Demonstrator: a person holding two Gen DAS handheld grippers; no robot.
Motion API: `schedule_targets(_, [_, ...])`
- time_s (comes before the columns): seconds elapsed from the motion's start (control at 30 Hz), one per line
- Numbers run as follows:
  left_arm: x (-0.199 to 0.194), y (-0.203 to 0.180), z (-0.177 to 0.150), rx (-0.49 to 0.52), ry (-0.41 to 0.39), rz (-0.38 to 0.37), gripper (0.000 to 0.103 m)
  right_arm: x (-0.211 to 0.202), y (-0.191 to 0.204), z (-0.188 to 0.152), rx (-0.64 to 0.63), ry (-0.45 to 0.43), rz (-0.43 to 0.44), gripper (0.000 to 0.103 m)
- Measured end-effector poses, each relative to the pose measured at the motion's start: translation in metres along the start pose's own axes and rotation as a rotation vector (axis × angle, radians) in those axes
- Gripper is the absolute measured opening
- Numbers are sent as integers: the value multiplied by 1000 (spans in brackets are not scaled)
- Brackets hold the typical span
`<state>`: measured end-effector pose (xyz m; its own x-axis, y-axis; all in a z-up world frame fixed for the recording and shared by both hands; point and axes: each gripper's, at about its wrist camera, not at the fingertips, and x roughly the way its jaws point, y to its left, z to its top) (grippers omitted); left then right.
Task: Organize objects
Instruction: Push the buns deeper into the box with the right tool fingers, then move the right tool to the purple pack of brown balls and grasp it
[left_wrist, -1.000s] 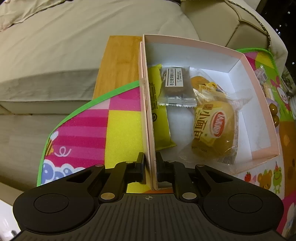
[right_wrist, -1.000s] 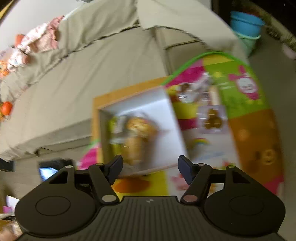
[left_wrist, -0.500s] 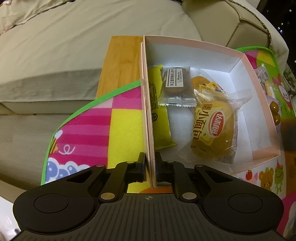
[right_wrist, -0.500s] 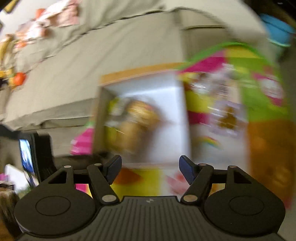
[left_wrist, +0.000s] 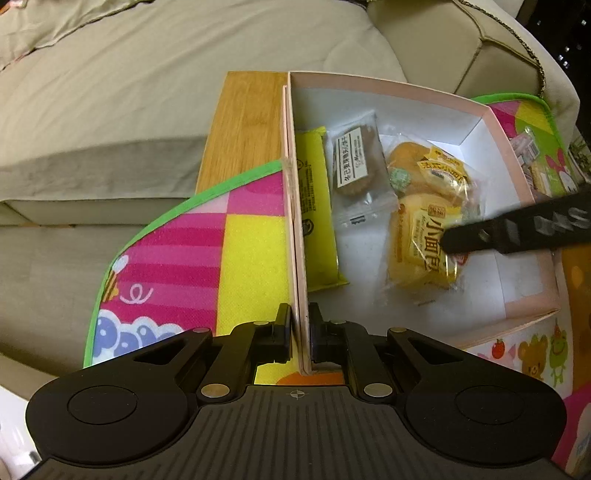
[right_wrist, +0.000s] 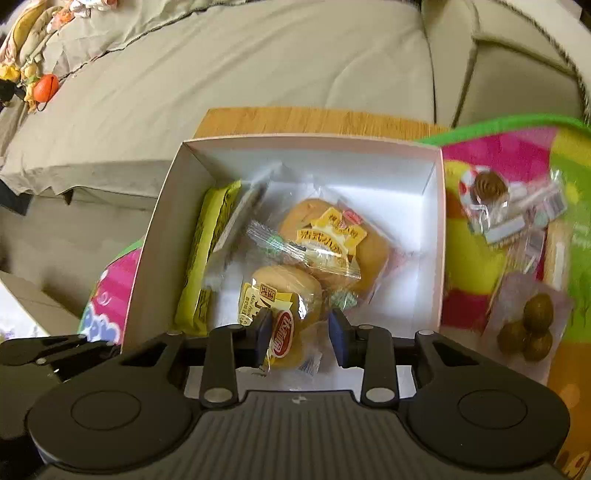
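Left tool (left_wrist: 298, 334) is clamped on the pale pink cardboard box's (left_wrist: 295, 236) side wall; right tool's (right_wrist: 300, 336) jaws are closing around a clear-wrapped yellow bun packet (right_wrist: 284, 314) inside it

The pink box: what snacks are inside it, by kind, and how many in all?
In the pink box:
Wrapped bread buns: 2
Yellow-green flat packet: 1
Clear packet with a brown cookie: 1
Small green-and-white sweets: 2
Total: 6

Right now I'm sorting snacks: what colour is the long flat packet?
Yellow packet, clearest in left wrist view.
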<state>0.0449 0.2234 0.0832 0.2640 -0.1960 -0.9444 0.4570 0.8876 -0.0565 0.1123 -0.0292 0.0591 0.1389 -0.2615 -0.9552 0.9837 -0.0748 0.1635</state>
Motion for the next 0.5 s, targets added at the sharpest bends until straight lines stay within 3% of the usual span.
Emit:
schedule_targets(0.07, [1,0,1,-7,14,0,11,-8,-6,-4,8,31,61,34])
schedule_targets(0.2, [6,-4,4,35,33,0,10,-61,-22,-26,17,-63,83,48])
schedule_targets(0.37, [8,-3,6,29,54,3,10,-116,-72,-60,59,-171,-60,52])
schedule_targets(0.5, [7,-4,5,17,58,19,10,-121,-133,-67,148,-147,-159,52])
